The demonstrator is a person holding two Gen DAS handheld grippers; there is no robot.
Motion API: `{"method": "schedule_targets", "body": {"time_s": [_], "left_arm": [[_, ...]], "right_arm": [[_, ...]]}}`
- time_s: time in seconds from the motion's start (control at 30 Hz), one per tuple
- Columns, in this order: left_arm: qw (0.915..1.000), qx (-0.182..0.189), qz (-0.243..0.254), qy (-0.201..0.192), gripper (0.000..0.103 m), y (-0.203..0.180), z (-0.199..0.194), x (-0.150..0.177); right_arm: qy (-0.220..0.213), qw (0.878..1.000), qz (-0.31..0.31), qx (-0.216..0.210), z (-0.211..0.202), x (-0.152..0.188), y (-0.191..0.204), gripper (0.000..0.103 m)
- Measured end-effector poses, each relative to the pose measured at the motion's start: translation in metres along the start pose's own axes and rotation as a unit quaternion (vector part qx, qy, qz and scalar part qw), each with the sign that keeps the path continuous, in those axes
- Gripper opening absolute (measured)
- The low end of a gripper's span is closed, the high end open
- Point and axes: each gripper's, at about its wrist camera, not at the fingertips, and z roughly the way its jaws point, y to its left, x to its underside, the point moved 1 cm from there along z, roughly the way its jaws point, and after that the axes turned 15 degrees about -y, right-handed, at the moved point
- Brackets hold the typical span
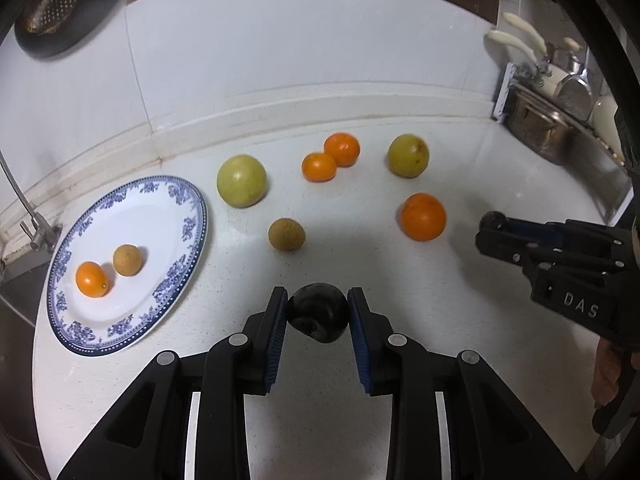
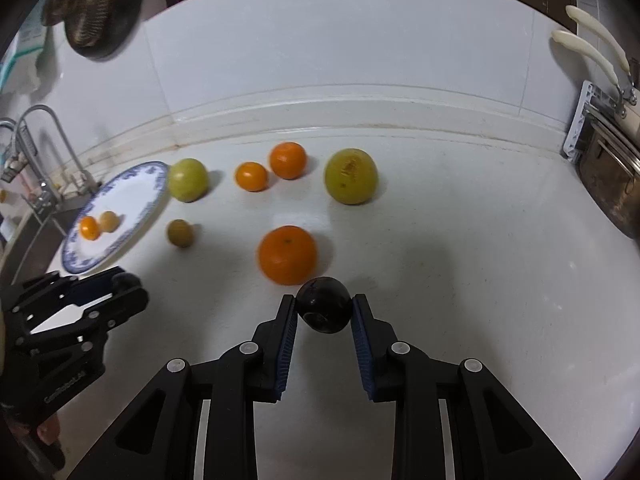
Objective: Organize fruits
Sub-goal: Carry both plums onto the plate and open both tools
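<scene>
My left gripper (image 1: 318, 300) is shut on a dark plum (image 1: 318, 318) above the white counter, right of a blue-patterned plate (image 1: 160, 208). The plate holds a small orange fruit (image 1: 92, 279) and a brown longan (image 1: 127, 260). My right gripper (image 2: 324, 304) is shut on another dark plum (image 2: 324, 304), just in front of a large orange (image 2: 287, 254). Each gripper shows from the side in the other view: the right gripper (image 1: 494, 222) and the left gripper (image 2: 124, 280). Loose on the counter are two green fruits (image 1: 241, 180) (image 1: 408, 155), two small oranges (image 1: 319, 167) (image 1: 342, 149) and a longan (image 1: 286, 234).
A sink and tap (image 1: 36, 228) lie left of the plate. A steel pot (image 1: 540, 120) and utensil rack stand at the far right. A dark pan (image 1: 60, 4) hangs on the tiled wall behind.
</scene>
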Motion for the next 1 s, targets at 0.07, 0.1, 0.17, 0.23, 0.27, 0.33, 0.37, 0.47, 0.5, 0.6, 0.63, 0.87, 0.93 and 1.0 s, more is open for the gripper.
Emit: {"method": "schedule_targets", "body": {"time_s": [0.07,0.1,0.17,0.23,0.27,0.33,0.37,0.47,0.5,0.6,0.63,0.87,0.93,1.0], "left_arm": [[0.9999,0.004,-0.003,-0.009,0.030,0.000,-0.010,-0.003],[0.9999,0.005,-0.004,-0.012,0.030,0.001,-0.012,-0.004],[0.9998,0.006,-0.006,-0.020,0.030,0.003,-0.020,-0.007],[0.9996,0.006,-0.006,-0.028,0.030,0.006,-0.027,-0.010],[0.9994,0.007,-0.006,-0.033,0.030,0.007,-0.031,-0.012],[0.9991,0.005,-0.006,-0.041,0.030,0.010,-0.040,-0.015],[0.9990,0.004,-0.006,-0.045,0.030,0.013,-0.043,-0.016],[0.9985,0.003,-0.010,-0.054,0.030,0.020,-0.052,-0.019],[0.9983,0.002,-0.010,-0.057,0.030,0.022,-0.055,-0.020],[0.9977,-0.002,-0.014,-0.066,0.030,0.030,-0.066,-0.021],[0.9974,-0.004,-0.015,-0.070,0.030,0.034,-0.070,-0.022],[0.9955,-0.023,-0.024,-0.088,0.030,0.056,-0.089,-0.025],[0.9950,-0.029,-0.027,-0.092,0.030,0.063,-0.093,-0.026],[0.9943,-0.038,-0.030,-0.096,0.030,0.071,-0.097,-0.026]], "right_arm": [[-0.006,1.000,0.000,-0.007,-0.009,-0.002,0.004,0.029],[-0.010,1.000,0.000,-0.011,-0.013,-0.003,0.007,0.029],[-0.016,1.000,0.001,-0.018,-0.019,-0.006,0.013,0.029],[-0.023,0.999,0.000,-0.025,-0.026,-0.009,0.019,0.029],[-0.026,0.999,-0.001,-0.029,-0.029,-0.011,0.023,0.029],[-0.033,0.999,-0.002,-0.036,-0.034,-0.015,0.030,0.029],[-0.036,0.999,-0.004,-0.040,-0.036,-0.016,0.034,0.029],[-0.045,0.998,-0.008,-0.053,-0.043,-0.021,0.046,0.029],[-0.047,0.997,-0.010,-0.056,-0.044,-0.022,0.049,0.029],[-0.055,0.996,-0.016,-0.069,-0.048,-0.026,0.062,0.029],[-0.057,0.996,-0.019,-0.073,-0.049,-0.028,0.067,0.029],[-0.075,0.992,-0.030,-0.100,-0.054,-0.041,0.096,0.029],[-0.080,0.990,-0.034,-0.108,-0.054,-0.045,0.104,0.029],[-0.084,0.989,-0.038,-0.116,-0.053,-0.050,0.113,0.029]]}}
